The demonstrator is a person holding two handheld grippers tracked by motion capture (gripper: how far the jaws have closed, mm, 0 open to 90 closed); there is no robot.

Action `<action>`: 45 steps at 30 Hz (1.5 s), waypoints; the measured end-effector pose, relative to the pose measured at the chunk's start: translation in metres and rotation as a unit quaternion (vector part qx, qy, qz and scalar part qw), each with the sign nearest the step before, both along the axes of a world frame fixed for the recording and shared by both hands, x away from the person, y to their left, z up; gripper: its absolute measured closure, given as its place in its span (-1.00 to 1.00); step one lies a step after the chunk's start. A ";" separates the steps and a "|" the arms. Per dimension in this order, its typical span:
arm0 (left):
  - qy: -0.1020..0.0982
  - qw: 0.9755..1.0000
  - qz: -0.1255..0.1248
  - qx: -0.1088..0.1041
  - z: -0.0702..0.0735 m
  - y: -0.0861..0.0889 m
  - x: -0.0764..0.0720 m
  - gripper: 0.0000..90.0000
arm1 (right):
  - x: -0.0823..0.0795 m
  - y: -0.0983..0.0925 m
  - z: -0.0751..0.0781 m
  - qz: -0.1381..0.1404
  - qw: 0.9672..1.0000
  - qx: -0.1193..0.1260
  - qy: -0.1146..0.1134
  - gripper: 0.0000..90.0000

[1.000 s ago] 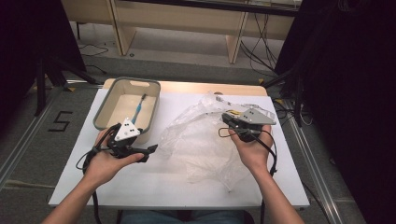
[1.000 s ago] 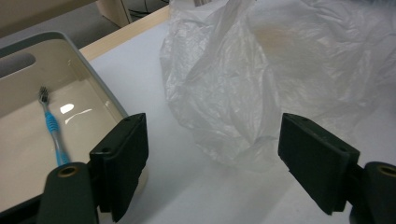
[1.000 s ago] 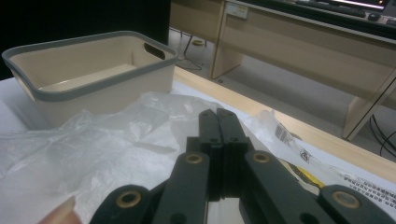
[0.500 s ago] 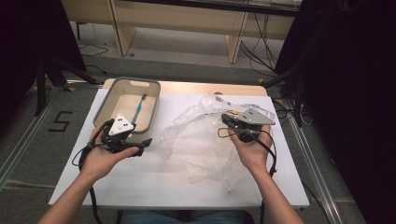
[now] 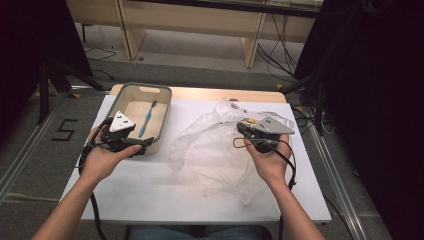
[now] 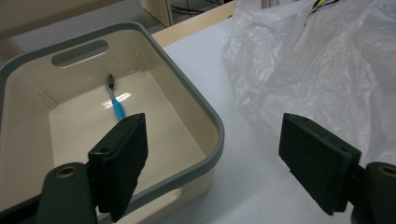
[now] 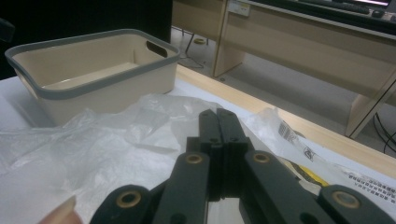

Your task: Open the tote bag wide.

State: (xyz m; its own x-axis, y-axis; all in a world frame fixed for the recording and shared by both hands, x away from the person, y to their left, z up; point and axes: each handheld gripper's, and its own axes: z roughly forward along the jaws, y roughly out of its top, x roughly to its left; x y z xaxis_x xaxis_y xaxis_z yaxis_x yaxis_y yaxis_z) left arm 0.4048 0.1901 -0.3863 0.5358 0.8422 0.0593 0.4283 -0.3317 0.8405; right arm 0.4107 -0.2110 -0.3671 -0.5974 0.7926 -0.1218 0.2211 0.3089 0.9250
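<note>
A beige basket with a grey rim point(image 5: 161, 122) point(image 6: 205, 112) point(image 7: 93, 39) stands at the table's back left. A blue toothbrush point(image 5: 146, 118) point(image 6: 116, 103) lies inside it. A crumpled clear plastic bag point(image 5: 215, 150) point(image 6: 322, 60) point(image 7: 93, 149) is spread over the middle of the table. My left gripper point(image 5: 140, 142) point(image 6: 212, 126) hovers at the basket's near corner, open, with nothing between its jaws. My right gripper point(image 5: 241, 128) point(image 7: 218, 114) sits over the bag's right part, jaws pressed together with nothing seen between them.
The white table top point(image 5: 165, 195) ends in a wooden strip point(image 5: 200, 93) at the far edge. A printed label point(image 7: 287, 130) and something yellow point(image 7: 306, 173) show under the bag's film. Wooden shelving point(image 7: 299, 42) stands beyond the table.
My left gripper has moved left and a little farther away, along the basket's near side. The right gripper and the bag have stayed put.
</note>
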 end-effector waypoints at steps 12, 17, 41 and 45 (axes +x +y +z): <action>0.021 0.999 0.021 0.012 -0.008 0.003 0.022 -0.49 | 0.000 0.000 0.000 0.001 1.000 -0.001 0.002 1.00; 0.026 0.999 0.026 0.013 -0.010 0.002 0.028 -0.49 | 0.000 0.000 -0.001 0.001 1.000 -0.002 0.002 1.00; 0.024 0.999 0.039 0.011 -0.007 0.002 0.045 -0.49 | 0.001 0.000 -0.001 0.001 1.000 0.002 0.005 1.00; 0.023 0.999 0.038 0.010 -0.007 0.001 0.045 -0.49 | 0.001 -0.001 -0.001 0.000 1.000 0.003 0.004 1.00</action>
State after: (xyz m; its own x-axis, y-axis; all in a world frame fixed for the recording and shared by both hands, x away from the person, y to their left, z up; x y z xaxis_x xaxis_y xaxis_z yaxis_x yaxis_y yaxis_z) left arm 0.4494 0.1913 -0.3933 0.4722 0.8799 0.0534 0.4912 -0.3129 0.8129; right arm 0.4115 -0.2119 -0.3678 -0.5990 0.7930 -0.1114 0.2287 0.3027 0.9252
